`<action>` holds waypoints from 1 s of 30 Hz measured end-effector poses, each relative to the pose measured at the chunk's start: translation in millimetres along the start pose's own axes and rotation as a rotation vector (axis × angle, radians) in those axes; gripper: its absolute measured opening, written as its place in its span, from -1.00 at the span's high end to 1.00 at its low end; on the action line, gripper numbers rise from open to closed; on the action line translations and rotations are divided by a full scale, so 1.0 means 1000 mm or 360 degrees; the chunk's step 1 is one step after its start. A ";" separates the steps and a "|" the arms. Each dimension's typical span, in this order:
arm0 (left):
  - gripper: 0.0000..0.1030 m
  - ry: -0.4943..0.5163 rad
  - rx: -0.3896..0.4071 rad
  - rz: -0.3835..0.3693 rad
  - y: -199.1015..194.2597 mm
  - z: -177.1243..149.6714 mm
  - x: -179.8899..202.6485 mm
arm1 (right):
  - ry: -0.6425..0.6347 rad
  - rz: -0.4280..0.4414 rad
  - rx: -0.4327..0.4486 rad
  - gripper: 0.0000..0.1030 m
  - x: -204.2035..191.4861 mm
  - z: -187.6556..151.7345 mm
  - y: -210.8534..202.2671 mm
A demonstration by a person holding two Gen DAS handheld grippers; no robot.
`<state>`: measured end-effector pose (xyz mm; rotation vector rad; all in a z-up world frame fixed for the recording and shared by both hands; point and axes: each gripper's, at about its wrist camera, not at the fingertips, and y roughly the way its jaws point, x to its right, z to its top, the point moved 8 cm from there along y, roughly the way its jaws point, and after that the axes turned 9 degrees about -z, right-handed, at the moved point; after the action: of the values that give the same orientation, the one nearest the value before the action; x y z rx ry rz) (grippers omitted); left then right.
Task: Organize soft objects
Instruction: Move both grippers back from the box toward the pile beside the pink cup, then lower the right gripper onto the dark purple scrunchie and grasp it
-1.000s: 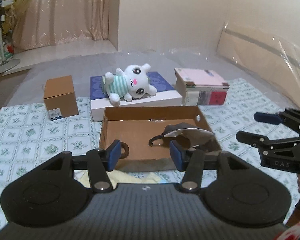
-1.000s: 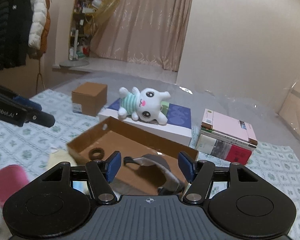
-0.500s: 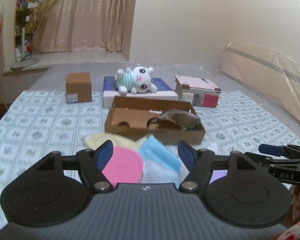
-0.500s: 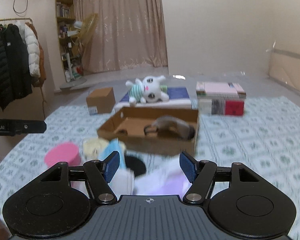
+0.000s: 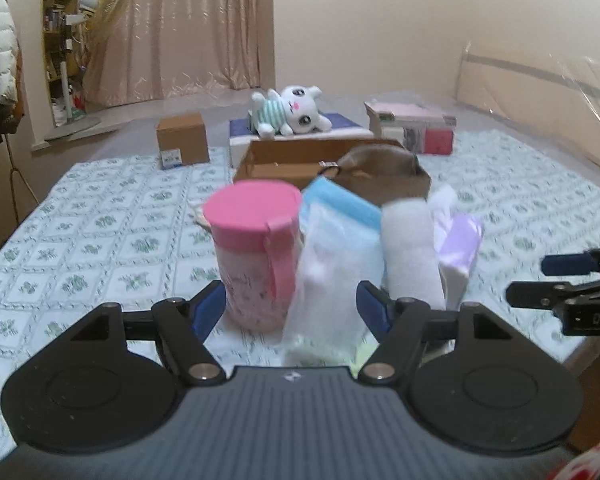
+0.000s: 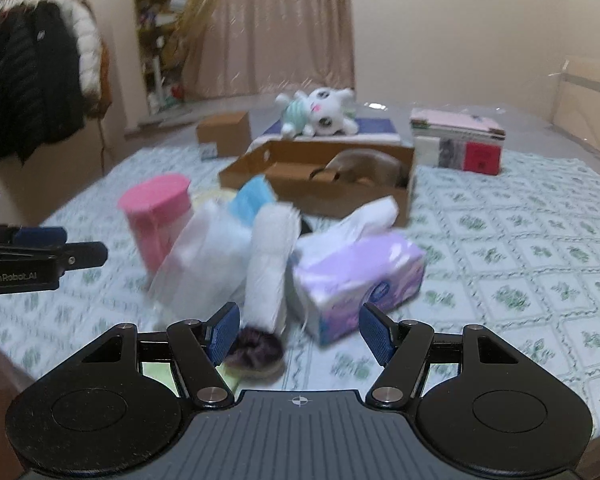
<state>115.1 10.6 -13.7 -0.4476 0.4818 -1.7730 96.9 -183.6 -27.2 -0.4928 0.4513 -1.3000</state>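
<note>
up close, left gripper fingers wide apart, holding nothing; right gripper fingers likewise wide, empty. soft items piled on the patterned tabletop: clear bag, white roll, purple tissue pack, dark scrunchie, pink-lidded cup beside. cardboard tray behind holds a grey cloth. plush bunny on a box further back.

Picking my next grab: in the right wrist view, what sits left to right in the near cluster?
Pink lidded cup → clear plastic bag → white rolled cloth → purple tissue pack.
</note>
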 end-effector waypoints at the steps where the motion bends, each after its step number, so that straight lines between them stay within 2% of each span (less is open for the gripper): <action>1: -0.34 -0.0004 -0.0017 -0.0012 0.002 -0.005 0.001 | 0.0000 0.0015 -0.0020 -0.28 -0.003 -0.004 0.003; 7: -0.34 -0.0089 -0.0115 -0.0027 0.015 -0.034 -0.001 | 0.0003 0.0057 -0.0090 -0.28 -0.011 -0.015 0.024; 15: -0.34 -0.0239 -0.0203 -0.0024 0.031 -0.053 -0.016 | -0.0003 0.0085 -0.0168 -0.28 -0.021 -0.024 0.052; 24: -0.34 -0.0262 -0.0226 -0.0010 0.045 -0.056 -0.023 | 0.0007 0.0105 -0.0244 -0.28 -0.035 -0.027 0.087; 30: -0.34 -0.0236 -0.0254 -0.0023 0.052 -0.060 -0.021 | 0.0131 0.0075 -0.0312 -0.25 -0.036 -0.028 0.106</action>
<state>130.7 24.2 -93.3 -0.6912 0.5175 -1.7073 157.3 -130.3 -110.3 -0.5902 0.6597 -1.2396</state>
